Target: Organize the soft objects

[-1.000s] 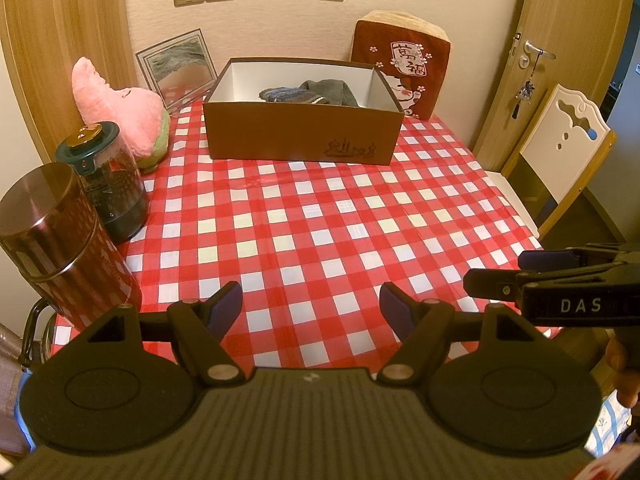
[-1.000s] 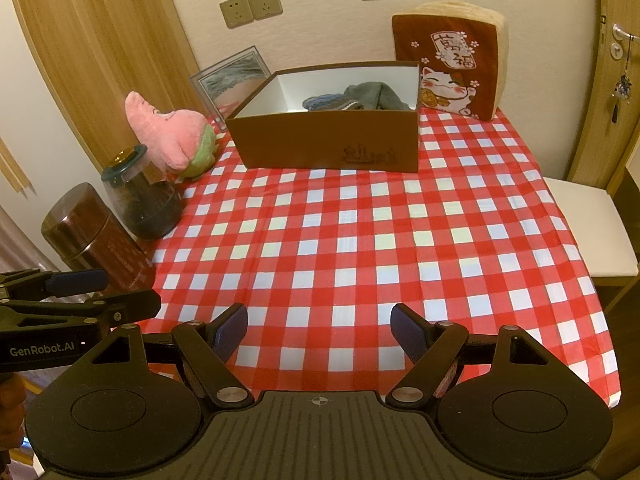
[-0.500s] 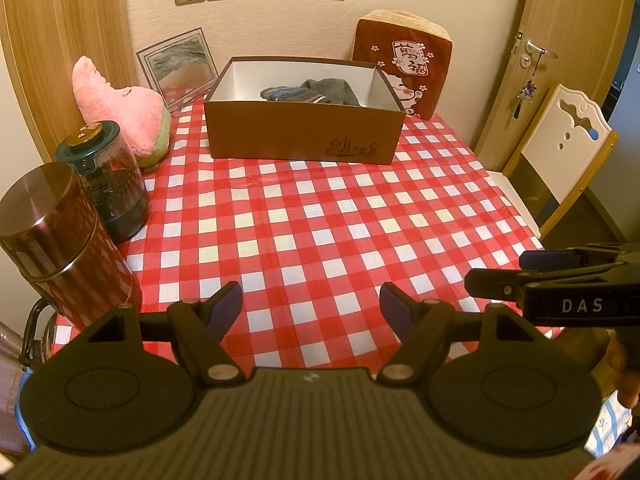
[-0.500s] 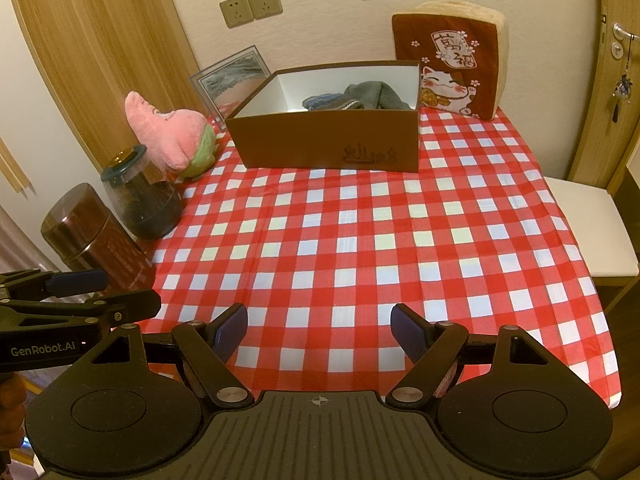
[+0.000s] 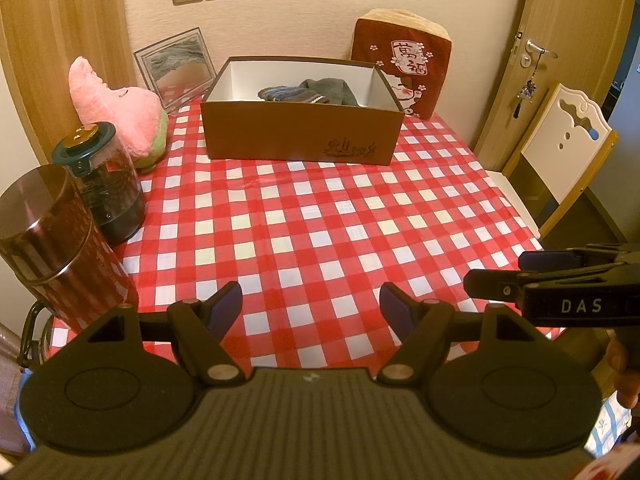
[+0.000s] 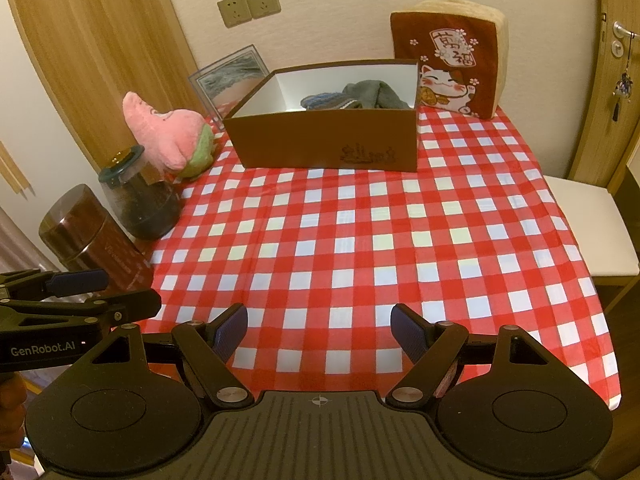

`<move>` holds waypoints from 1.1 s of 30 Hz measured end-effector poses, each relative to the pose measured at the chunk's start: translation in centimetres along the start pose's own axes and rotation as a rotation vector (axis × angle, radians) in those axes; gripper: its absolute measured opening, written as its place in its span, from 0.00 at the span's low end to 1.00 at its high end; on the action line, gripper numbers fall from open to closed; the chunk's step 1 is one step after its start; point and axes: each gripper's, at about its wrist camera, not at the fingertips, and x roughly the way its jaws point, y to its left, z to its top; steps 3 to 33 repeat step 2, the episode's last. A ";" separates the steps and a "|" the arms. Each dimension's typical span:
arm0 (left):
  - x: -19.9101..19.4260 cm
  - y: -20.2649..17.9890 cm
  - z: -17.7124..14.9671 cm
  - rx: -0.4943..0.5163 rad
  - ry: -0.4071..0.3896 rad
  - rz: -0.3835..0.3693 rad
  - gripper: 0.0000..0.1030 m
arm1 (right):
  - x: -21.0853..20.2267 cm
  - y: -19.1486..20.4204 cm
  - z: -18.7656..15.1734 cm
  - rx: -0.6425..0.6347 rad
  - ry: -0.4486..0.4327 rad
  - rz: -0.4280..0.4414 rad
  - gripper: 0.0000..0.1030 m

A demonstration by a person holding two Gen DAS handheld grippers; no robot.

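A brown cardboard box (image 5: 300,132) (image 6: 328,144) stands at the far side of the red checked table, with grey and blue socks (image 5: 312,92) (image 6: 356,96) lying inside. Left of it rests a pink plush toy (image 5: 116,108) (image 6: 168,136). Behind the box, at its right, a dark red cat-print cushion (image 5: 404,60) (image 6: 448,60) leans on the wall. My left gripper (image 5: 311,307) hovers open over the near table edge, nothing between its fingers. Beside it my right gripper (image 6: 319,330) is open and empty too.
A dark glass jar (image 5: 104,184) (image 6: 138,196) and a brown metal canister (image 5: 52,248) (image 6: 92,240) stand on the table's left edge. A picture frame (image 5: 176,64) leans on the wall. A white chair (image 5: 560,148) (image 6: 592,224) stands at the right by a door.
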 end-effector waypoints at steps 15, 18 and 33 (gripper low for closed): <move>0.2 0.0 0.0 -0.002 0.003 0.000 0.72 | 0.0 0.0 0.0 -0.001 0.000 0.000 0.76; 0.2 0.0 0.0 -0.002 0.003 0.000 0.72 | 0.0 0.0 0.0 -0.001 0.000 0.000 0.76; 0.2 0.0 0.0 -0.002 0.003 0.000 0.72 | 0.0 0.0 0.0 -0.001 0.000 0.000 0.76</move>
